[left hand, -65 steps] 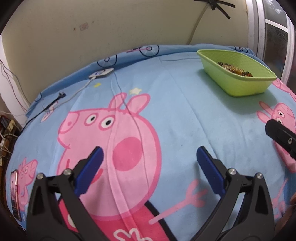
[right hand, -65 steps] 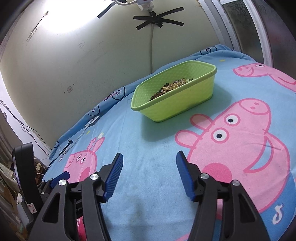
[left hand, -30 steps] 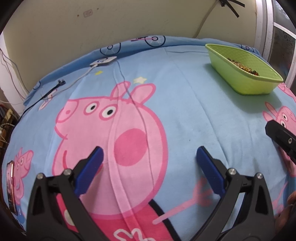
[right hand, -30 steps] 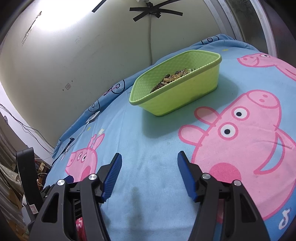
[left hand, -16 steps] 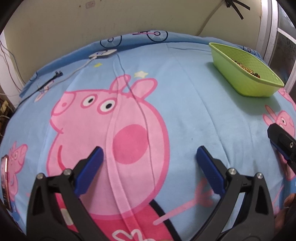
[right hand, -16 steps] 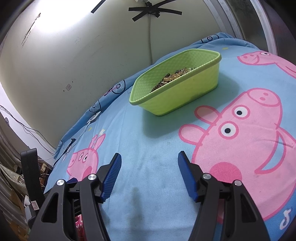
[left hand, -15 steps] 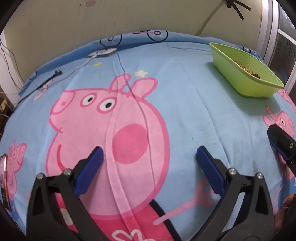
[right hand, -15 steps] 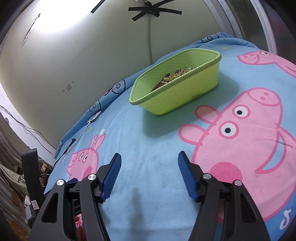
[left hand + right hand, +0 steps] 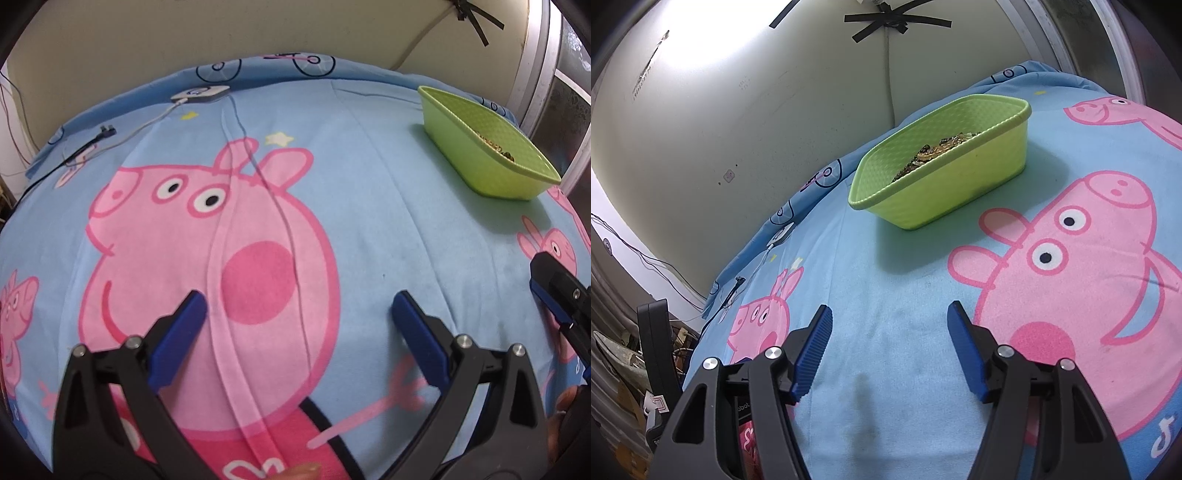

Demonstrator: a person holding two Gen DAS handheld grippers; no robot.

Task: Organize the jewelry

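Jewelry: I see a tangled heap of gold and dark beaded jewelry (image 9: 936,149) lying inside the lime-green textured plastic basket (image 9: 945,192), piled toward its far wall.
Basket: it sits on the light blue bed sheet printed with pink cartoon pigs (image 9: 894,295), toward the wall end of the bed; in my left view it lies far off to the right (image 9: 484,162).
Right gripper (image 9: 888,345): my blue-padded fingers (image 9: 812,349) are spread wide with nothing between them, hovering over bare sheet, well short of the basket.
Left gripper (image 9: 295,336): fingers (image 9: 177,334) likewise wide apart and empty, over the big pig print.
Sheet far edge: a white flat charger puck with cable (image 9: 199,93) and a black cable end (image 9: 105,130).
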